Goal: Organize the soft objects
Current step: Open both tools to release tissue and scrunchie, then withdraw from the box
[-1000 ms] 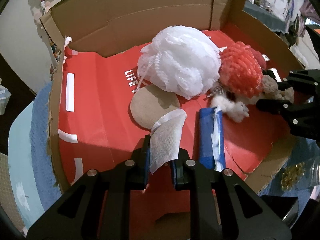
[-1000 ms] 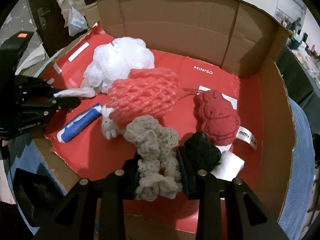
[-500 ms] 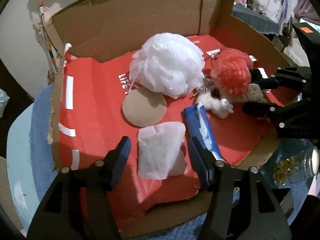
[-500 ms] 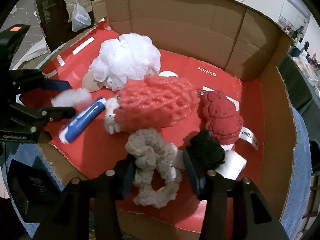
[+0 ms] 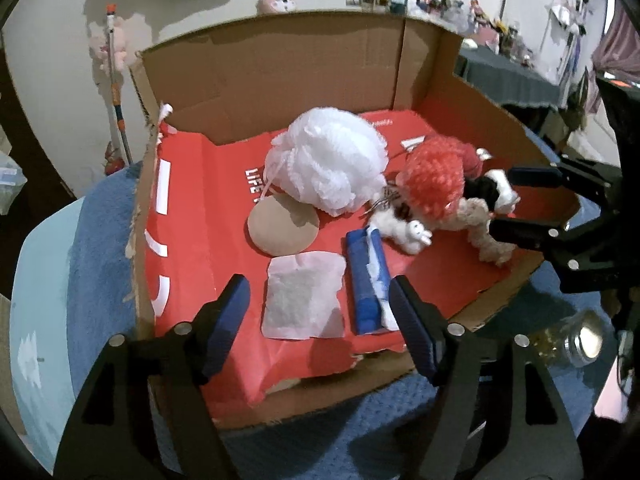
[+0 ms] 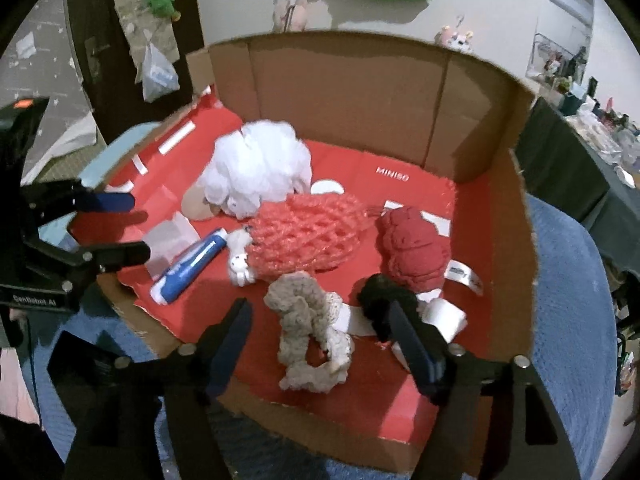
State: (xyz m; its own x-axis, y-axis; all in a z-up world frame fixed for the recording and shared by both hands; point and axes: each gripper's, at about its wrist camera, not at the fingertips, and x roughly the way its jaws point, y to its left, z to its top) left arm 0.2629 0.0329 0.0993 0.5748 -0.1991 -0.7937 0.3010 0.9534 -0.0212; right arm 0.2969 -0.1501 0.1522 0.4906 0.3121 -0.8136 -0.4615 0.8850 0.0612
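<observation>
Inside the red-lined cardboard box (image 5: 180, 208), the flat white gauze pad (image 5: 304, 300) and beige crocheted scrunchie (image 6: 308, 332) are lying released; left tongs (image 5: 320, 300) and right tongs (image 6: 320, 328) are opening, gripping nothing. Sorting is appearing nearly complete.

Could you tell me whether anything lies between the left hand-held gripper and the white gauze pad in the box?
Nothing visible does. The white gauze pad lies flat just beyond the left hand-held gripper, whose jaws are opening with nothing between them.

Dim indoor light, soft shadows, fisheye bending, dark vignetted corners
</observation>
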